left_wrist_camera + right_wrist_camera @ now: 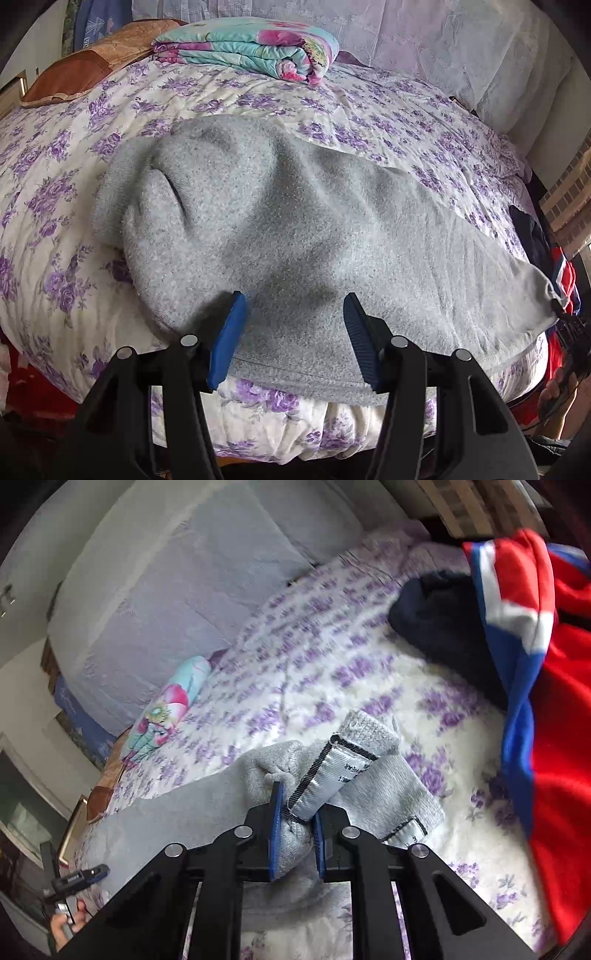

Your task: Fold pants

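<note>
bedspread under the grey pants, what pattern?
White bedspread with purple flower clusters, under the grey pants. Clearest in the left wrist view.

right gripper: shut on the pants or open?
Shut: the right gripper pinches the grey pants at the labelled waistband, cloth bunched between its fingers.

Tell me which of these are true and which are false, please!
1. The pants are grey. True.
2. The left hand-held gripper is squeezing the pants. False: it is open, its fingers apart over the cloth.
3. The right hand-held gripper is shut on the pants. True: it pinches the end with the labelled band.
4. The bedspread has green stripes. False: it is white with purple flowers.
5. A folded flowery blanket lies at the far side of the bed. True.
6. The red, white and blue cloth lies under the pants. False: it sits off to the side.
</note>
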### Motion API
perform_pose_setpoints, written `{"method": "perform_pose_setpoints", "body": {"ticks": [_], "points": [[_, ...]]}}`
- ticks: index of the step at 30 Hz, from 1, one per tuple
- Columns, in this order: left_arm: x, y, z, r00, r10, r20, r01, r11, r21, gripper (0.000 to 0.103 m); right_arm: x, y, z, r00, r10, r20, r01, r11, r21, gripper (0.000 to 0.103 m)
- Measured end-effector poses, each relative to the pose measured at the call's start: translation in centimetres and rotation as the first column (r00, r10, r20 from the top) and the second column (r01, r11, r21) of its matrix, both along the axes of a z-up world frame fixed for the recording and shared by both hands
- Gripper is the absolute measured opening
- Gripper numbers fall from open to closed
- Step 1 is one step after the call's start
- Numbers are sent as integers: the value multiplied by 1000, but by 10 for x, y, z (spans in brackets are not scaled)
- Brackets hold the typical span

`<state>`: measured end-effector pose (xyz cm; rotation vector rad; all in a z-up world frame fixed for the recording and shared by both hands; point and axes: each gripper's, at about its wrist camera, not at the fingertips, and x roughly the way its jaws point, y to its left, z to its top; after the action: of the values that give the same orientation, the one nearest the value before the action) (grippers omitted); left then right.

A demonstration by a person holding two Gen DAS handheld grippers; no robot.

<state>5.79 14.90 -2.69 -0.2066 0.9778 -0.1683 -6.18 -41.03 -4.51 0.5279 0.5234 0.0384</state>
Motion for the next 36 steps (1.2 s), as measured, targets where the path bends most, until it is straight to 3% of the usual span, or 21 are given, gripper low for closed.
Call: {"method": "perform_pose_setpoints", "body": {"ticks": [2, 6, 8, 9, 11, 13, 15, 17, 19, 21, 23, 25, 27, 30, 32, 34, 36], "points": [[-3, 1, -1, 1000, -4, -2, 4, 1000, 13, 53, -10, 4, 3, 1000, 18, -2, -18, 998, -66, 15], [-6, 5, -1, 1000, -3, -6, 3, 1000, 16, 52, -3, -6, -39, 983, 14, -183, -28, 997, -77, 19], [-8, 5, -1, 1000, -1, -9, 1, 1000, 26, 52, -11, -6, -30, 988, -10, -154, -9, 992, -122, 37], [-10, 2, 1, 1000, -4, -8, 4, 999, 46, 52, -18, -7, -20, 991, -57, -123, 37, 986, -161, 60], [-17, -11, 11, 999, -41, 18, 40, 996, 85, 56, -36, -15, 7, 981, -192, -20, 182, 956, -229, 64], [-25, -30, 24, 991, -122, 56, 118, 991, 69, 57, -39, -19, 31, 975, -220, 27, 220, 942, -252, 64], [-29, -61, 35, 974, -202, 105, 194, 978, 81, 68, -23, -8, 53, 989, -148, 25, 149, 956, -251, 64], [-29, -89, 33, 961, -246, 131, 224, 962, 158, 73, 3, 21, 72, 1000, 9, 17, -5, 974, -228, 64], [-21, -106, 6, 964, -260, 45, 245, 945, 215, 73, 39, 61, 82, 988, 154, -27, -156, 965, -211, 64], [-16, -100, -34, 971, -231, -69, 240, 950, 198, 73, 81, 100, 82, 949, 304, -81, -313, 940, -138, 65], [-32, -95, -38, 970, -241, -20, 240, 950, 200, 73, 122, 141, 77, 893, 431, -133, -443, 893, -79, 65], [-42, -92, -34, 969, -244, -24, 244, 949, 200, 73, 159, 179, 71, 833, 523, -181, -538, 841, -47, 65], [-42, -86, -30, 971, -236, -45, 240, 958, 157, 72, 196, 219, 61, 749, 614, -248, -630, 777, 19, 65], [-39, -81, -11, 968, -247, -40, 250, 961, 118, 71, 248, 262, 41, 662, 674, -327, -682, 723, 110, 66], [-32, -79, 10, 970, -245, 14, 241, 963, 120, 72, 280, 282, 20, 574, 725, -379, -712, 672, 206, 66], [-17, -78, 25, 973, -223, 57, 214, 967, 140, 73, 300, 292, -3, 522, 743, -419, -695, 655, 296, 66], [6, -76, 23, 977, -205, 51, 197, 972, 132, 74, 311, 303, -19, 449, 788, -422, -690, 605, 397, 66]]}}
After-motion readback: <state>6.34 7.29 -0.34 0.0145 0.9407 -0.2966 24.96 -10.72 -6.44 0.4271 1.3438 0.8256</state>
